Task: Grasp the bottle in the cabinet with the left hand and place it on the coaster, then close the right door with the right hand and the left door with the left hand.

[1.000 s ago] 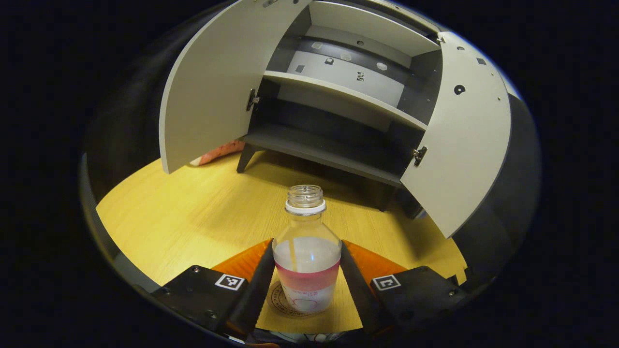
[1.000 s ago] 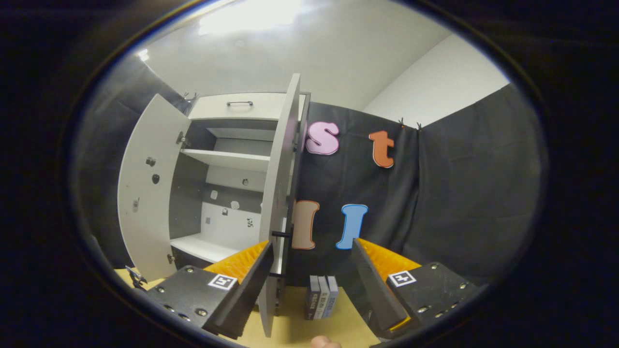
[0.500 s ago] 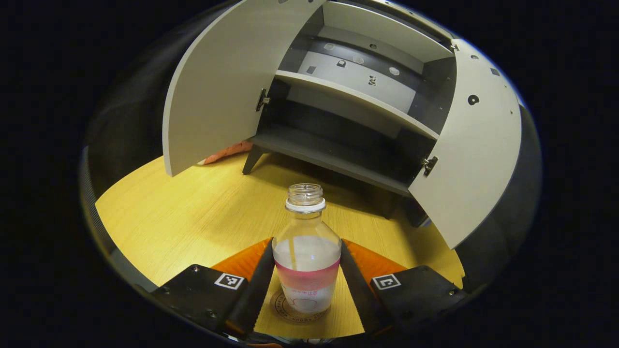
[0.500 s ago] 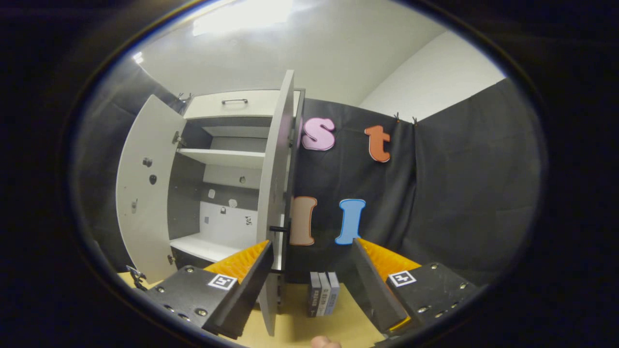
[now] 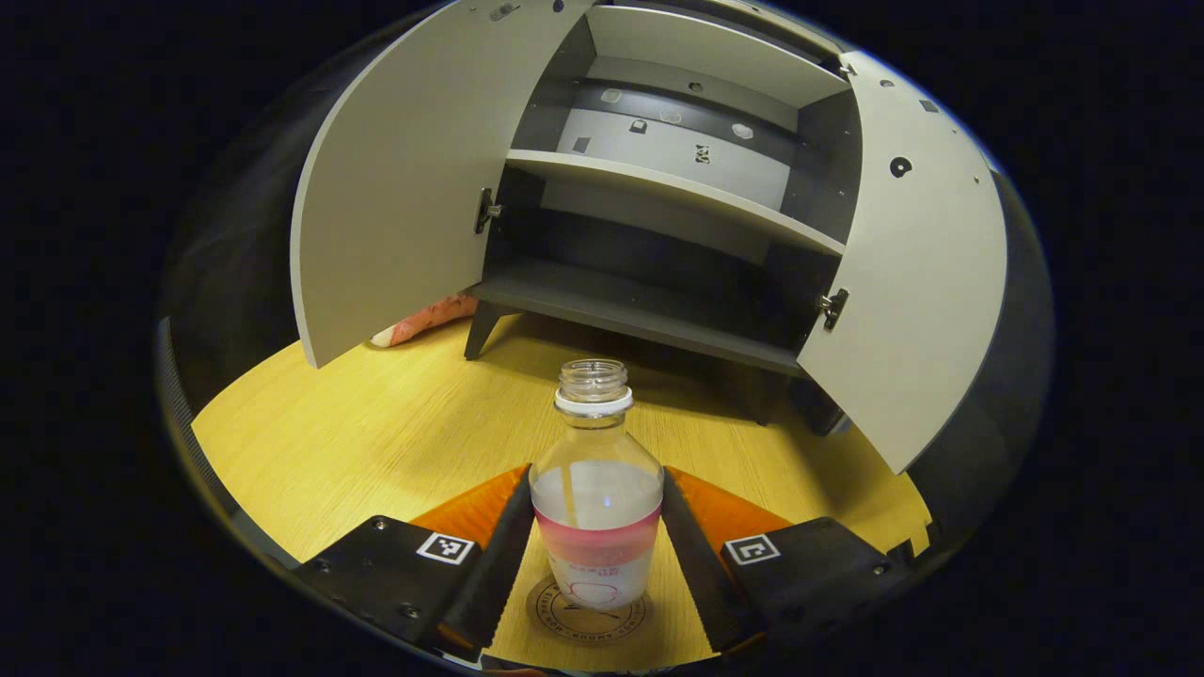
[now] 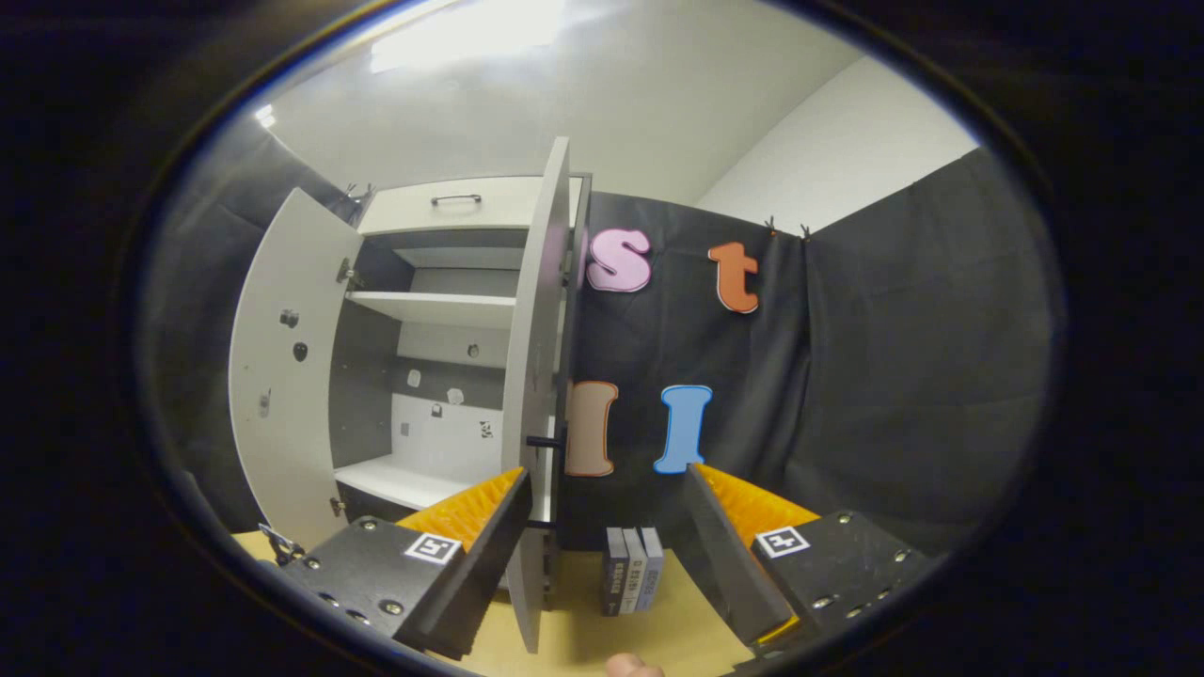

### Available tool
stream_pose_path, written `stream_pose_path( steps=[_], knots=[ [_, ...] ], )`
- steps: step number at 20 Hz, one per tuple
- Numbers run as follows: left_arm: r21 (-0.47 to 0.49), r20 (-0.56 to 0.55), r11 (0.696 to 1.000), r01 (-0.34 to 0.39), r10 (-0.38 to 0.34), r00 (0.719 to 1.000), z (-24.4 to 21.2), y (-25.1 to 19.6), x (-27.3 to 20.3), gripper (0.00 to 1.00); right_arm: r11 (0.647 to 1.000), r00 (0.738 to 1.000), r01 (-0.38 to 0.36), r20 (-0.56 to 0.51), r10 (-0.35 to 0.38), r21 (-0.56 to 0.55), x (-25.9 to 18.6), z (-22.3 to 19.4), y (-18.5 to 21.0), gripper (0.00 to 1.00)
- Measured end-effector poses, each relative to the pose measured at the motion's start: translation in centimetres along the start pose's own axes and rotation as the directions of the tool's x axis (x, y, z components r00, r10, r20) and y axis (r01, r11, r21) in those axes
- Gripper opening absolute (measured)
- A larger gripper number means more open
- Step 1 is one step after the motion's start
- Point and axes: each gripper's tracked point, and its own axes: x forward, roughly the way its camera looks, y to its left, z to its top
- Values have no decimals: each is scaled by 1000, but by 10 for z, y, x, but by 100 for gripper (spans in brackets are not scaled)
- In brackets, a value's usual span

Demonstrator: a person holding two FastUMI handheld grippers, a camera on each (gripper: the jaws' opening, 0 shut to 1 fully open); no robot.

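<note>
A clear capless bottle point(image 5: 595, 512) with a pink label band stands upright between the fingers of my left gripper point(image 5: 596, 475), which is shut on its body. Just under its base lies a round coaster point(image 5: 588, 613) on the wooden table point(image 5: 376, 442); I cannot tell whether they touch. Beyond it the grey cabinet point(image 5: 658, 188) stands with its left door point(image 5: 395, 179) and right door point(image 5: 912, 282) both swung wide. In the right gripper view my right gripper point(image 6: 607, 473) is open and holds nothing, and the right door point(image 6: 536, 376) shows edge-on just past its left finger.
A pink object point(image 5: 423, 320) lies on the table behind the left door. Several small books point(image 6: 632, 583) stand upright on the table beyond the right gripper, near the cloth wall. A fingertip point(image 6: 625, 666) shows at the bottom edge. The cabinet's shelves point(image 5: 649, 301) are bare.
The left gripper view has shifted slightly, so more of the coaster shows under the bottle, still gripped. The right gripper has drifted slightly; the door's edge stays put.
</note>
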Motion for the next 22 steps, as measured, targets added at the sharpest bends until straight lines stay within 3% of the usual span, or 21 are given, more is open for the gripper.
stream_pose_path(
  steps=[2, 12, 16, 17, 22],
  knots=[
    [9, -9, 1000, 9, -9, 1000, -5, -2, -3, 82, 1000, 1000, 3, -5, -3, 13, 1, -2, -2, 94],
    [36, -85, 998, 48, -44, 995, -24, -7, -24, 82, 996, 999, 2, -33, 1, 91, 2, -11, -5, 98],
    [93, -123, 993, 79, -67, 990, -29, -13, -31, 83, 994, 999, 3, -34, 1, 113, 1, -12, -6, 98],
    [112, -132, 989, 91, -76, 988, -31, -15, -34, 83, 993, 999, 5, -34, -1, 115, 1, -12, -7, 94],
    [185, -149, 974, 133, -106, 983, -33, -25, -43, 81, 992, 999, 11, -37, -6, 129, 1, -14, -10, 98]
  ],
)
